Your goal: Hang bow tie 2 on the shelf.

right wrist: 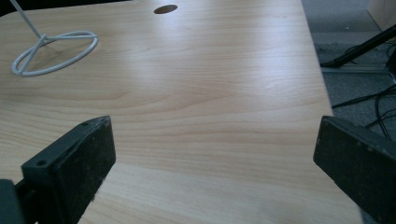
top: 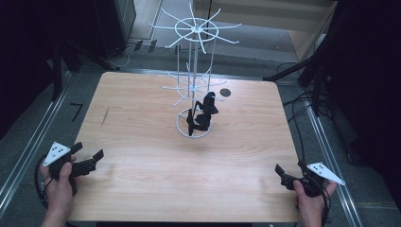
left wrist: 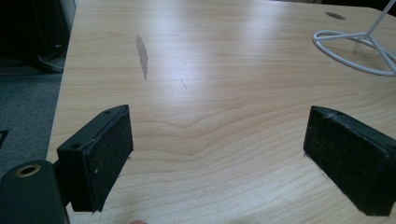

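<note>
Grippers agape at table corners

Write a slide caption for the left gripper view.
Open left tool above light wooden table; white wire stand base at right.

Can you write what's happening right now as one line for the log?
left gripper: open, empty | right gripper: open, empty | white rack: mid-table, dark items hanging | table

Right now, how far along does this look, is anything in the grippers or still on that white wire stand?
Done: nothing that can be told. In hand: nothing; the left gripper and right gripper are both open and hover at the near corners of the light wooden table. Left: dark objects hang low on the white wire rack, untouched; what they are is unclear.
</note>
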`<state>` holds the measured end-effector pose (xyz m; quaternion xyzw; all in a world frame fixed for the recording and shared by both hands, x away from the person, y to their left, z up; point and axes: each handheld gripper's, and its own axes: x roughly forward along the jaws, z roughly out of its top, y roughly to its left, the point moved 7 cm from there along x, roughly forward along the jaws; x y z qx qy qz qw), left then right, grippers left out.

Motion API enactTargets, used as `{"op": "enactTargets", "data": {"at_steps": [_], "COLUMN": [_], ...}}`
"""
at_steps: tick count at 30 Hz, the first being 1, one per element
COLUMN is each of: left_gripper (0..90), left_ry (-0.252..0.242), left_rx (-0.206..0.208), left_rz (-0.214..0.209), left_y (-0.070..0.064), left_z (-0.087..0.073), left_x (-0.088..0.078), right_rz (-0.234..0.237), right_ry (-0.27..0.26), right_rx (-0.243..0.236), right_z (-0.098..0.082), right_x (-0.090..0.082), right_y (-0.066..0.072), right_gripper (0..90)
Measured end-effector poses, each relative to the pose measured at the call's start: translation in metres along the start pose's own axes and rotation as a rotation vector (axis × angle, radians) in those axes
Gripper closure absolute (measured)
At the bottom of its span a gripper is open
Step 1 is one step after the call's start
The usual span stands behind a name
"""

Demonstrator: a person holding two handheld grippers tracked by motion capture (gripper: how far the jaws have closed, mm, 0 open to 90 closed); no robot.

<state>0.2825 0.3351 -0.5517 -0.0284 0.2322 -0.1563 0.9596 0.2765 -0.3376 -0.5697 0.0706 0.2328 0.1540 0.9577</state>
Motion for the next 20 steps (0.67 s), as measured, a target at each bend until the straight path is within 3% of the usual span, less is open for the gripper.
{"op": "enactTargets", "data": {"at_steps": [6, 13, 20], "left_gripper": [8.8, 8.8, 8.8], "left_ry": [0.001, 0.009, 0.019], "left_rx": [-0.002, -0.006, -0.007], "left_rz": [-0.001, -0.003, -0.003], "left_y": [0.0, 0.001, 0.001], "left_z": [0.0, 0.0, 0.0], "left_x": [0.0, 0.001, 0.002], "right_rz": [-0.005, 0.024, -0.031], "right_ry": [-0.013, -0.04, -0.03], "right_rx": [0.024, 0.079, 0.073], "right_z": [-0.006, -0.008, -0.012], "right_x": [-0.015, -0.026, -0.027], "right_y": [-0.015, -0.021, -0.028], "right_gripper": [0.0, 1.4, 6.5]}}
